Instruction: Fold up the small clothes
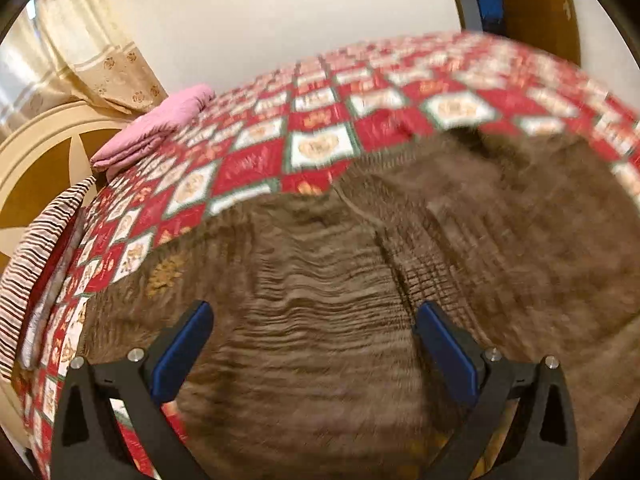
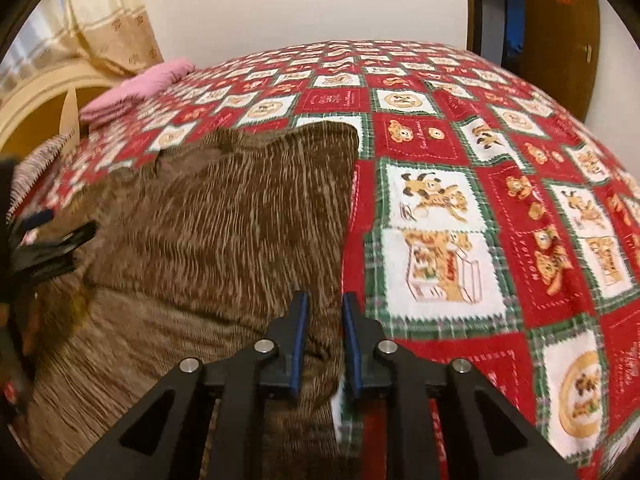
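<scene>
A brown ribbed knitted garment (image 1: pixel 360 260) lies spread on the bed. In the left wrist view my left gripper (image 1: pixel 312 312) hovers just over its middle, jaws wide apart and nothing between them. In the right wrist view the same garment (image 2: pixel 224 208) fills the left half, with its right edge running down toward me. My right gripper (image 2: pixel 325 300) sits on that edge near its lower end, its blue pads close together with brown cloth filling the narrow gap. The left gripper (image 2: pixel 52 236) shows as a dark blur at the far left of that view.
A red, white and green bear-print cover (image 2: pixel 480 200) covers the bed. A folded pink cloth (image 2: pixel 136 88) lies at the far left corner, a striped pillow (image 1: pixel 36 248) against the cream headboard (image 1: pixel 36 160). A brown door (image 2: pixel 560 40) stands behind on the right.
</scene>
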{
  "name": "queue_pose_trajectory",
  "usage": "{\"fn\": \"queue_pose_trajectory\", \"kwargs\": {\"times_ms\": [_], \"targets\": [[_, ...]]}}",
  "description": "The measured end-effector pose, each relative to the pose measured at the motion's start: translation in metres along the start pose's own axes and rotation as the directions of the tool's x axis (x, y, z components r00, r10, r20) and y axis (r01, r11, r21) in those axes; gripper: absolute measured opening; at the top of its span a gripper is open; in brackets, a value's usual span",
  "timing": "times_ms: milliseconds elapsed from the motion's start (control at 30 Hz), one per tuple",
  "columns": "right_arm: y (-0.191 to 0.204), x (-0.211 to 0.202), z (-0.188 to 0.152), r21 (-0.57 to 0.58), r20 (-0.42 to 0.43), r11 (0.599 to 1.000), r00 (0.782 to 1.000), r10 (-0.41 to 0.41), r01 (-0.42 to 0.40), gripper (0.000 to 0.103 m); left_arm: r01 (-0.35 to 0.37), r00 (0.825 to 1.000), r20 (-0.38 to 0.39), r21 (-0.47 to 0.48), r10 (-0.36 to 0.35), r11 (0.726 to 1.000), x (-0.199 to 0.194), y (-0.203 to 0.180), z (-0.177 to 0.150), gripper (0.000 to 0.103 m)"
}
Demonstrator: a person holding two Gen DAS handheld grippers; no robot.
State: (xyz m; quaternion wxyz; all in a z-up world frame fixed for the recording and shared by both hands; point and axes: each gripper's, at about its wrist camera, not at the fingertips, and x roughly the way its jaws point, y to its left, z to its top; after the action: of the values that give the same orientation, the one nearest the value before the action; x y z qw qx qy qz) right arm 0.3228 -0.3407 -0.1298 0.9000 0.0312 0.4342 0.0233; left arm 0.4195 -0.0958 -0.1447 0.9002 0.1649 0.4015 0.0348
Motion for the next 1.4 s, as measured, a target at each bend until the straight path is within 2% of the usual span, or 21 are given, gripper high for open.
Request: {"fn": "queue_pose_trajectory", "kwargs": {"times_ms": [233, 300, 333, 367, 433, 500, 533, 567, 600, 667, 800, 867, 933, 1000, 1067, 1133, 1167, 1200, 1233, 1300, 1400], "targets": [[0.005, -0.006, -0.006, -0.007, -0.001, 0.998, 0.999, -0.055, 0.055, 0.017, -0.039, 0.999, 0.037, 0.004, 0.038, 0.999, 0.004, -0.007, 0.015, 0.103], [0.005, -0.008, 0.008, 0.032, 0.007, 0.999, 1.0, -0.017, 0.017, 0.019, -0.02, 0.999, 0.049, -0.015, 0.021, 1.0, 0.004, -0.007, 0.014, 0.103], [0.004, -0.009, 0.019, 0.046, 0.026, 0.999, 1.0, -0.001, 0.0, 0.033, -0.015, 0.999, 0.048, -0.025, 0.016, 1.0, 0.005, -0.006, 0.014, 0.103], [0.006, -0.009, 0.029, 0.042, 0.041, 0.999, 0.999, -0.011, 0.01, 0.053, -0.007, 0.999, 0.047, -0.038, 0.008, 0.999, 0.006, -0.004, 0.014, 0.103], [0.012, 0.001, 0.049, 0.019, 0.045, 0.999, 0.999, -0.03, 0.03, 0.056, 0.02, 0.998, 0.053, -0.091, -0.015, 0.996, 0.005, 0.006, 0.015, 0.103], [0.016, 0.024, 0.065, 0.005, -0.001, 0.999, 0.999, -0.053, 0.053, 0.056, 0.033, 0.998, 0.058, -0.14, -0.025, 0.99, 0.004, 0.014, 0.015, 0.103], [0.015, 0.039, 0.069, 0.016, -0.033, 0.998, 0.998, -0.059, 0.059, 0.049, 0.041, 0.998, 0.053, -0.155, -0.033, 0.987, 0.005, 0.017, 0.014, 0.103], [0.013, 0.05, 0.071, 0.023, -0.052, 0.999, 0.998, -0.047, 0.048, 0.015, 0.047, 0.998, 0.044, -0.157, -0.04, 0.986, 0.007, 0.019, 0.013, 0.103], [0.013, 0.053, 0.072, 0.025, -0.047, 0.999, 0.998, -0.047, 0.048, 0.01, 0.046, 0.999, 0.032, -0.157, -0.041, 0.987, 0.011, 0.019, 0.011, 0.103], [0.012, 0.051, 0.072, 0.029, -0.037, 0.996, 0.996, -0.081, 0.082, 0.006, 0.057, 0.998, 0.019, -0.169, -0.055, 0.984, 0.015, 0.021, 0.006, 0.103], [-0.01, 0.048, 0.068, 0.116, -0.025, 0.988, 0.994, -0.102, 0.105, 0.005, 0.068, 0.998, 0.019, -0.183, -0.066, 0.981, 0.016, 0.022, 0.001, 0.103], [-0.025, 0.054, 0.064, 0.177, -0.036, 0.982, 0.998, -0.059, 0.065, 0.006, 0.056, 0.998, 0.001, -0.154, -0.057, 0.986, 0.02, 0.016, 0.001, 0.103], [-0.022, 0.053, 0.06, 0.139, -0.01, 0.989, 0.999, -0.048, 0.049, 0.007, 0.04, 0.999, -0.002, -0.132, -0.041, 0.99, 0.02, 0.011, 0.002, 0.103], [-0.021, 0.046, 0.061, 0.126, -0.016, 0.991, 0.999, -0.049, 0.05, 0.013, 0.031, 1.0, 0.006, -0.129, -0.031, 0.991, 0.018, 0.01, 0.0, 0.103], [-0.017, 0.029, 0.06, 0.127, -0.013, 0.989, 0.997, -0.073, 0.074, 0.054, 0.025, 1.0, 0.012, -0.128, -0.024, 0.991, 0.017, 0.01, -0.001, 0.103], [-0.005, 0.011, 0.051, 0.087, 0.017, 0.996, 0.999, -0.027, 0.025, 0.055, 0.022, 1.0, 0.015, -0.127, -0.02, 0.992, 0.016, 0.01, -0.001, 0.103], [0.002, 0.01, 0.045, 0.044, 0.003, 0.998, 0.999, -0.052, 0.051, 0.055, 0.026, 1.0, 0.012, -0.131, -0.024, 0.991, 0.017, 0.01, -0.001, 0.103], [0.009, 0.012, 0.036, -0.009, -0.028, 0.993, 0.993, -0.116, 0.115, 0.055, 0.034, 0.999, 0.009, -0.14, -0.033, 0.99, 0.017, 0.012, -0.001, 0.103], [0.01, 0.015, 0.023, -0.026, -0.06, 0.991, 0.989, -0.133, 0.131, 0.054, 0.045, 0.999, 0.005, -0.155, -0.045, 0.987, 0.018, 0.015, -0.002, 0.103], [0.004, 0.01, 0.005, -0.015, -0.045, 0.993, 0.992, -0.12, 0.12, 0.054, 0.074, 0.997, -0.006, -0.189, -0.077, 0.979, 0.021, 0.021, -0.002, 0.103], [0.0, 0.002, 0.002, 0.007, -0.049, 0.992, 0.991, -0.123, 0.124, 0.054, 0.105, 0.994, -0.009, -0.238, -0.11, 0.965, 0.022, 0.031, -0.003, 0.103]]}}
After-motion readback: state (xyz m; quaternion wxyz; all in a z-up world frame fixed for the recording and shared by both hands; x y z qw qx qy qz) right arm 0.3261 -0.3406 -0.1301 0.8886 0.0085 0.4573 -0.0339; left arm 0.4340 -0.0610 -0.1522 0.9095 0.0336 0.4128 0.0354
